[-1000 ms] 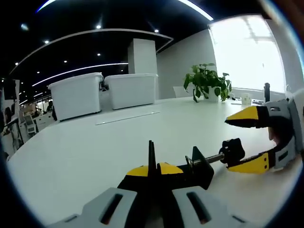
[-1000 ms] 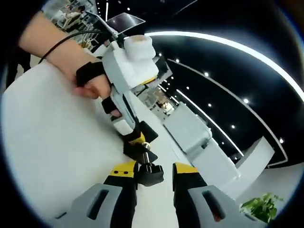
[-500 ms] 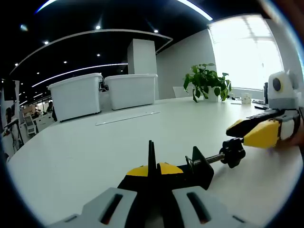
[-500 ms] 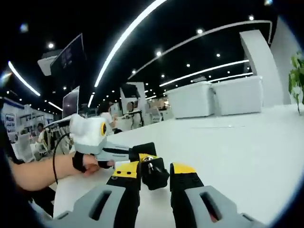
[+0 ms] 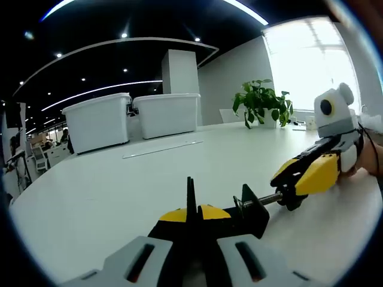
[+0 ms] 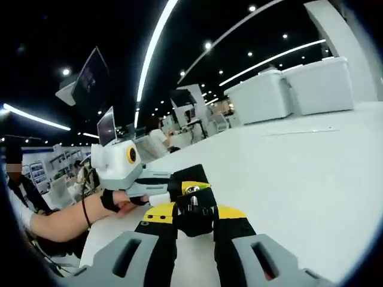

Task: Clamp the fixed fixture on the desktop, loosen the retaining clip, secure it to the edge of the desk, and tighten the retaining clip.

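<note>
A black clamp fixture [image 5: 249,213] lies on the white desk [image 5: 108,191], and my left gripper [image 5: 190,210] is shut on its body. The screw rod runs right to a black knob [image 5: 292,196]. My right gripper [image 5: 301,178] comes in from the right, its yellow jaws shut around that knob. In the right gripper view the knob [image 6: 193,207] sits tight between the yellow tips of my right gripper [image 6: 195,214]. Just beyond it, the left gripper [image 6: 179,184] is held by a person's hand [image 6: 121,202].
Two white storage bins [image 5: 97,122] [image 5: 166,113] and a potted plant [image 5: 261,103] stand at the far side of the desk. A thin strip [image 5: 161,149] lies mid-desk. Monitors [image 6: 109,127] and seated people are beyond the desk's edge in the right gripper view.
The right gripper's jaws stood wide apart around the knob a second ago. They have now shut on it, and the gripper has rolled. The left gripper and clamp have stayed put.
</note>
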`<control>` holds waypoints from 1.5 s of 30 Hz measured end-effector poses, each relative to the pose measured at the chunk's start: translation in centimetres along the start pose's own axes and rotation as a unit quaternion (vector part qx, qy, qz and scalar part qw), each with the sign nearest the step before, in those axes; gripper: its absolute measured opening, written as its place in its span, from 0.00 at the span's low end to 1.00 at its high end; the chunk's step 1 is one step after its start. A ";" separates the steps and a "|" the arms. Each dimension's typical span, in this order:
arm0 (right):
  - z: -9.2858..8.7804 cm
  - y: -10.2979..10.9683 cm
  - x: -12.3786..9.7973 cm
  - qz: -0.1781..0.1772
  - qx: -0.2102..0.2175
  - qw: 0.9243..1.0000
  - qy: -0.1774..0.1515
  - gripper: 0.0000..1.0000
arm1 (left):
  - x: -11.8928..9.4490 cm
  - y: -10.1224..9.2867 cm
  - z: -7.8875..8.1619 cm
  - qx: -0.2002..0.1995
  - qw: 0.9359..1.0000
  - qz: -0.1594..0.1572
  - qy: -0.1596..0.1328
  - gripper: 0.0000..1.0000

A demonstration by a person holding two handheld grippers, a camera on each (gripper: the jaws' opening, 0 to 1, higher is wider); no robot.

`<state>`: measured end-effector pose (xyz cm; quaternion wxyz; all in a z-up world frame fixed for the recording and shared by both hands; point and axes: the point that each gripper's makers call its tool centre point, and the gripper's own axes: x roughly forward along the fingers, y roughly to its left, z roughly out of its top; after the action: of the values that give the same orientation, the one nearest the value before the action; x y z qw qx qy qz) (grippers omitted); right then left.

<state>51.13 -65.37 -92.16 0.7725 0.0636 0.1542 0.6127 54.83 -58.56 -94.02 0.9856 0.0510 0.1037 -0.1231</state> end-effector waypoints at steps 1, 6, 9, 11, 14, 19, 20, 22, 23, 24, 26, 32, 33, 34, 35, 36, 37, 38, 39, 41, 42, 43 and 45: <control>-0.1 0.3 0.0 0.004 -0.006 1.000 0.002 0.22 | 0.0 0.1 0.0 0.000 1.000 0.002 0.000 0.05; 0.2 0.8 0.1 0.009 -0.100 0.995 -0.014 0.22 | -0.3 0.2 -0.2 -0.001 1.000 0.013 0.002 0.05; 0.3 1.3 0.0 -0.006 -0.187 0.982 -0.026 0.22 | -0.5 0.0 -0.2 -0.001 1.000 0.013 0.002 0.05; 0.3 1.5 0.0 -0.011 -0.228 0.973 -0.031 0.22 | -0.7 -0.1 -0.3 -0.004 1.000 0.013 0.003 0.05; 0.2 1.5 0.2 -0.015 -0.235 0.971 -0.029 0.22 | -0.9 -0.3 -0.4 -0.002 1.000 0.014 0.002 0.05; 0.2 1.6 0.2 -0.025 -0.267 0.963 -0.030 0.22 | -0.9 -0.3 -0.5 0.000 1.000 0.014 0.002 0.05; 0.3 1.6 0.3 -0.027 -0.272 0.961 -0.030 0.22 | -0.9 -0.3 -0.5 -0.001 1.000 0.014 0.002 0.05; 0.4 1.5 0.3 -0.033 -0.292 0.955 -0.030 0.22 | -0.9 -0.4 -0.5 -0.001 1.000 0.013 0.001 0.05; 0.4 1.6 0.3 -0.036 -0.307 0.950 -0.031 0.22 | -0.9 -0.4 -0.5 -0.001 1.000 0.013 0.002 0.05; 0.4 1.6 0.4 -0.039 -0.318 0.947 -0.031 0.22 | -1.0 -0.4 -0.5 -0.001 1.000 0.013 0.002 0.05; 0.6 1.6 0.5 -0.048 -0.344 0.937 -0.030 0.22 | -1.1 -0.5 -0.6 -0.003 1.000 0.013 0.002 0.05; 0.4 2.1 0.5 -0.070 -0.405 0.911 -0.026 0.22 | -1.2 -0.6 -0.7 -0.004 1.000 0.012 0.003 0.05; 0.4 2.1 0.6 -0.073 -0.413 0.907 -0.025 0.22 | -1.3 -0.7 -0.7 -0.005 1.000 0.012 0.004 0.05; 0.3 2.1 0.6 -0.076 -0.419 0.904 -0.024 0.22 | -1.3 -0.7 -0.8 -0.005 1.000 0.012 0.003 0.05; 0.3 2.2 0.6 -0.079 -0.427 0.901 -0.024 0.22 | -1.4 -0.7 -0.8 -0.004 1.000 0.012 0.003 0.05; 0.3 2.2 0.6 -0.082 -0.443 0.893 -0.022 0.22 | -1.5 -0.8 -0.8 -0.004 1.000 0.012 0.002 0.05; 0.3 2.2 0.6 -0.084 -0.455 0.886 -0.021 0.22 | -1.5 -0.8 -0.8 -0.005 1.000 0.012 0.002 0.05; 0.3 2.2 0.6 -0.087 -0.470 0.878 -0.019 0.22 | -1.6 -0.8 -0.8 -0.005 1.000 0.012 0.003 0.06; 0.3 2.3 0.7 -0.091 -0.487 0.868 -0.016 0.22 | -1.7 -0.8 -0.9 -0.005 1.000 0.010 0.003 0.06; 0.1 2.4 0.8 -0.094 -0.507 0.856 -0.015 0.21 | -1.8 -0.9 -0.9 -0.003 1.000 0.010 0.002 0.06; 0.0 2.5 0.8 -0.095 -0.509 0.855 -0.014 0.21 | -1.8 -0.9 -0.9 -0.003 1.000 0.011 0.002 0.06; 0.0 2.4 0.8 -0.095 -0.510 0.855 -0.014 0.21 | -1.8 -0.9 -0.9 -0.004 1.000 0.011 0.002 0.06; 0.1 2.4 0.8 -0.097 -0.508 0.856 -0.014 0.21 | -1.8 -0.9 -0.9 -0.004 1.000 0.012 0.002 0.06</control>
<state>49.14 -64.04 -91.49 0.7549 -0.3438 -0.1838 0.5273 52.75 -58.86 -94.57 0.9870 0.0487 0.1051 -0.1109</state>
